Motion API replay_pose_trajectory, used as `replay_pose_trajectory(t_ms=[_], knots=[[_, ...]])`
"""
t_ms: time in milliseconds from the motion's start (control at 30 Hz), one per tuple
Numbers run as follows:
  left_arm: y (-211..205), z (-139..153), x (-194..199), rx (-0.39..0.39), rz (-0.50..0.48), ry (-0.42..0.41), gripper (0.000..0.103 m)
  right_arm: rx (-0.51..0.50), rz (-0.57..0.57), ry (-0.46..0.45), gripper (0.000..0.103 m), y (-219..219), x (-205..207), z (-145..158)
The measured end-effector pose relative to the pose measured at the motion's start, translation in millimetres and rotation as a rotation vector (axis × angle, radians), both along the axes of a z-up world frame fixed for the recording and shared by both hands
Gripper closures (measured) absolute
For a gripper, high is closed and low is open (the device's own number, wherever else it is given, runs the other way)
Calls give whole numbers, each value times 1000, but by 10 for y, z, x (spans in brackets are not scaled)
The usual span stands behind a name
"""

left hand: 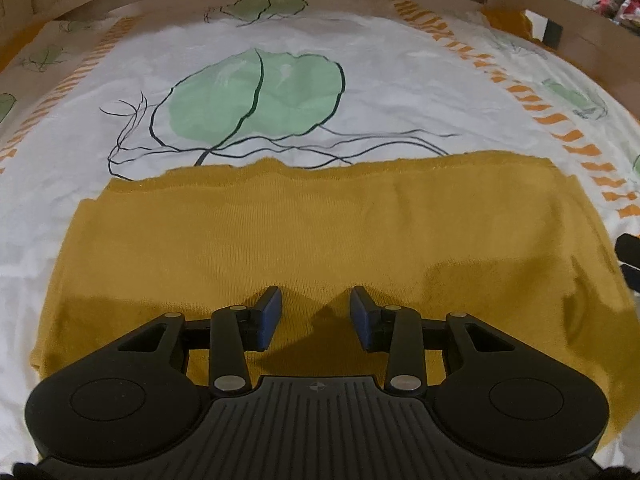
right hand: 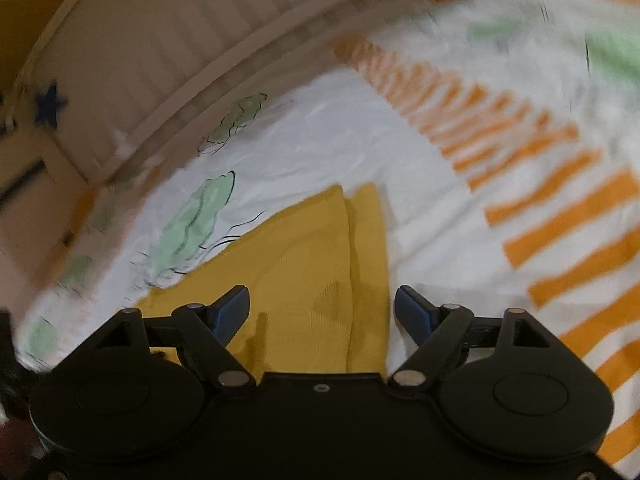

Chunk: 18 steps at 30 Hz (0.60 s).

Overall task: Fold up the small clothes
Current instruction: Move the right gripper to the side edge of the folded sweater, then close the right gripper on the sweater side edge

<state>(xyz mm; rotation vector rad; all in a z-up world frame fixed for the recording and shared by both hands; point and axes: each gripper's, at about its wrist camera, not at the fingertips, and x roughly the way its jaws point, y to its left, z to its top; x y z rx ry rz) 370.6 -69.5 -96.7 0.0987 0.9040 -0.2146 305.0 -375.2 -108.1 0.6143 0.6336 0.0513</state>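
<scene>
Mustard-yellow knit garment (left hand: 312,236) lies flat on the bed, spread wide. Far edge wavy, uneven. Right side shows a second layer, edges slightly offset.

Mustard garment (left hand: 312,240) matt ribbed knit; bedsheet (left hand: 280,40) creased printed cotton.
</scene>
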Motion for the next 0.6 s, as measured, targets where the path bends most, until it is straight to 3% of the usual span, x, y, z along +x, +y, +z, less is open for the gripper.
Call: replay_pose_trajectory(t_ms=[133,400,500,600], knots=[[-43,-6,28,17,6,11,65,153,11,16,21,-141,33,-118],[-58,117,-175,33,50,-7,66,116,35,27,20,-97,49,-134],[-75,166,-390,35,19,-16,66,123,41,29,21,-118,58,-135],[-94,84,-555,42,-13,42,65,127,48,31,20,-127,65,-133]])
